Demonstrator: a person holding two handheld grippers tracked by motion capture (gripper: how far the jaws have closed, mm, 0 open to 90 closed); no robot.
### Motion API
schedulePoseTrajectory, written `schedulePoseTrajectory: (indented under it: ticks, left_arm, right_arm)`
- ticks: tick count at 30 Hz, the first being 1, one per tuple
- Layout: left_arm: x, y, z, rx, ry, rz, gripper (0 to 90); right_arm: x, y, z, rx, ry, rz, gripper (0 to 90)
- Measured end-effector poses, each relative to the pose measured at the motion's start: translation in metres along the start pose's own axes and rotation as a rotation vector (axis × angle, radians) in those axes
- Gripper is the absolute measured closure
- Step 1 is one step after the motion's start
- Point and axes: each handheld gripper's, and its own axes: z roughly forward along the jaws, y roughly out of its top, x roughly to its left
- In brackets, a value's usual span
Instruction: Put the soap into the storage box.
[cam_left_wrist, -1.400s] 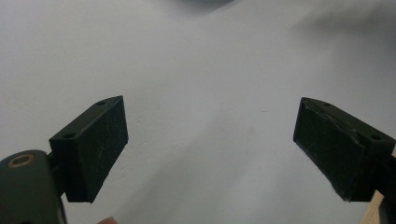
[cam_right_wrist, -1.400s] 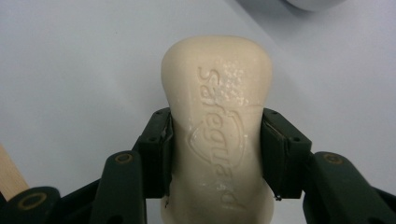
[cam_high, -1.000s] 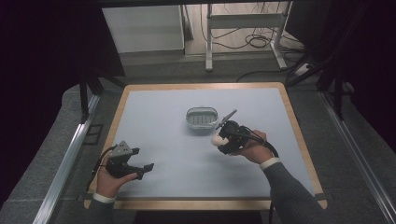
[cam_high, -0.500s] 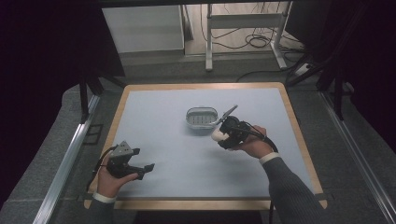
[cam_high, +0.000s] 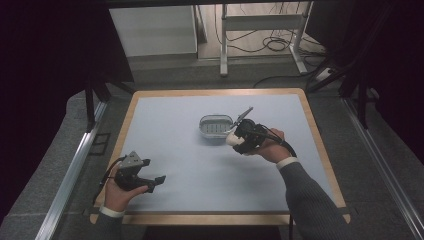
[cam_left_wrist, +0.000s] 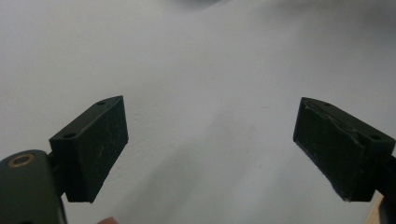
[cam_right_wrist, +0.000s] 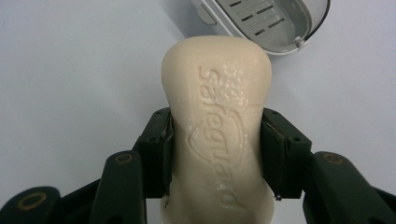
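Observation:
A cream bar of soap (cam_right_wrist: 217, 121) with raised lettering is pinched at its waist between the black jaws of my right gripper (cam_right_wrist: 215, 149). In the high view that right gripper (cam_high: 239, 140) holds the soap (cam_high: 234, 140) just to the right of a grey oval soap dish (cam_high: 216, 126) with a slotted floor, standing mid-table. The soap dish (cam_right_wrist: 271, 21) lies just beyond the soap's far end in the right gripper view. My left gripper (cam_high: 152, 181) rests near the table's front left, its jaws wide apart with nothing between them; the left gripper (cam_left_wrist: 210, 149) faces bare white surface.
The white table top (cam_high: 190, 160) has a wooden rim (cam_high: 320, 135). Metal rails run along both sides on grey carpet. Behind the table stand a desk frame (cam_high: 260, 30) and loose cables on the floor.
My right gripper with the soap has shifted slightly toward the soap dish. The left gripper has stayed where it was.

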Motion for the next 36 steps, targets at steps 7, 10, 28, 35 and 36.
schedulePoseTrajectory:
  ticks: [7, 10, 28, 35, 36]
  left_arm:
    - [0.001, 0.0, -0.001, 0.0, 0.002, 0.0, 10.7]
    - [0.001, 0.0, 0.0, 0.0, 0.001, -0.001, 10.7]
    - [0.0, 0.0, 0.001, 0.006, 0.001, 0.003, 10.7]
    - [0.0, 0.0, 0.001, 0.007, 0.002, 0.003, 10.7]
    - [0.0, 0.0, 0.001, 0.006, 0.002, 0.003, 10.7]
  right_arm:
    - [-0.007, 0.007, 0.005, -0.005, 0.0, -0.001, 49.1]
    - [-0.009, 0.011, 0.007, -0.008, 0.004, -0.009, 49.1]
    - [-0.023, 0.028, 0.018, -0.02, 0.016, -0.032, 49.1]
    - [-0.027, 0.034, 0.02, -0.021, 0.02, -0.04, 49.1]
    - [-0.027, 0.035, 0.021, -0.014, 0.021, -0.037, 49.1]
